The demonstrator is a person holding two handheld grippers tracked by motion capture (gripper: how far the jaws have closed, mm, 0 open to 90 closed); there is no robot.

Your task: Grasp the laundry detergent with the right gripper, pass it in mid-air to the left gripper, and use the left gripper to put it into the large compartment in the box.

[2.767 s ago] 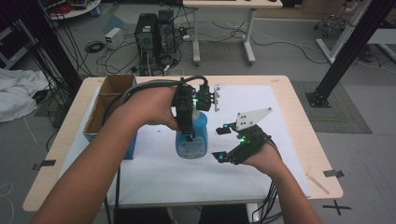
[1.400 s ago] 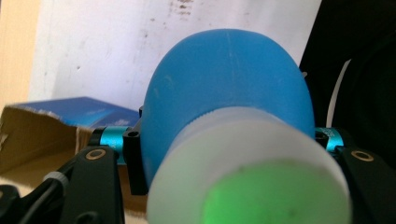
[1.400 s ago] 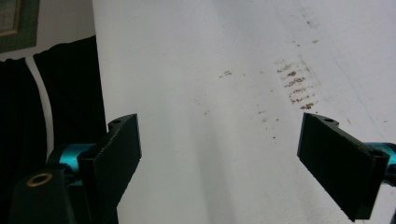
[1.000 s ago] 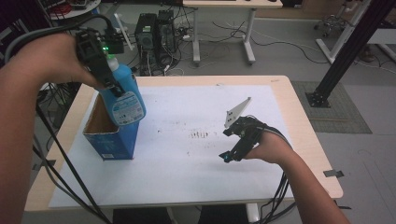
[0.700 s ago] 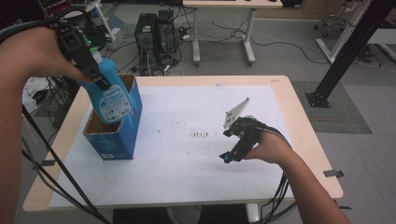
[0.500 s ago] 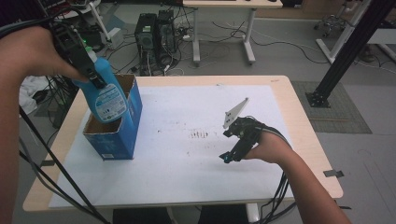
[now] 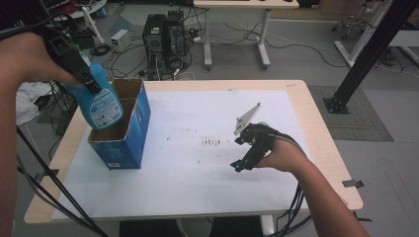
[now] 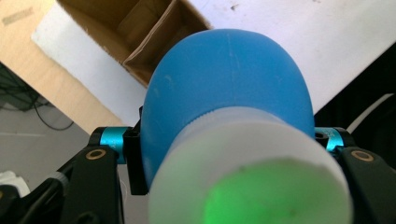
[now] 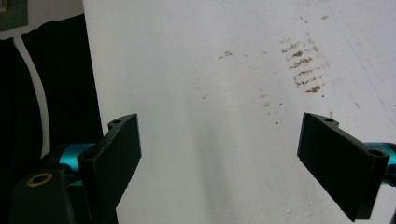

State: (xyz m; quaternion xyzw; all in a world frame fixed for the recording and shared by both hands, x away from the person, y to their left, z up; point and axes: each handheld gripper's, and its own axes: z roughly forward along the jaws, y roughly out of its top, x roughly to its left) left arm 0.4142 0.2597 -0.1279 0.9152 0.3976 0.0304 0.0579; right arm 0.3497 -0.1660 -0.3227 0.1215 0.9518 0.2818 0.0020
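Note:
A blue bottle (image 7: 102, 106) with a white label hangs tilted over the open blue cardboard box (image 7: 130, 133) at the table's left. My left gripper (image 7: 74, 61) is shut on the bottle's upper part. In the left gripper view the bottle (image 8: 224, 88) and its white cap bulk large between the jaws, with the box's brown divided inside (image 8: 140, 32) below. My right gripper (image 7: 240, 154) rests low over the white sheet at the right, jaws wide apart with nothing between them (image 9: 219, 154).
A white sheet (image 7: 197, 168) covers the wooden table (image 7: 321, 143), with small brown stains (image 7: 211, 142) near its middle. Cables (image 7: 44, 182) trail from the left hand past the table's left edge. Computer towers (image 7: 163, 32) and desks stand on the floor behind.
My left gripper has carried the bottle from the table's middle to the left, and over the last second lowered it toward the box's opening. The right gripper has stayed put.

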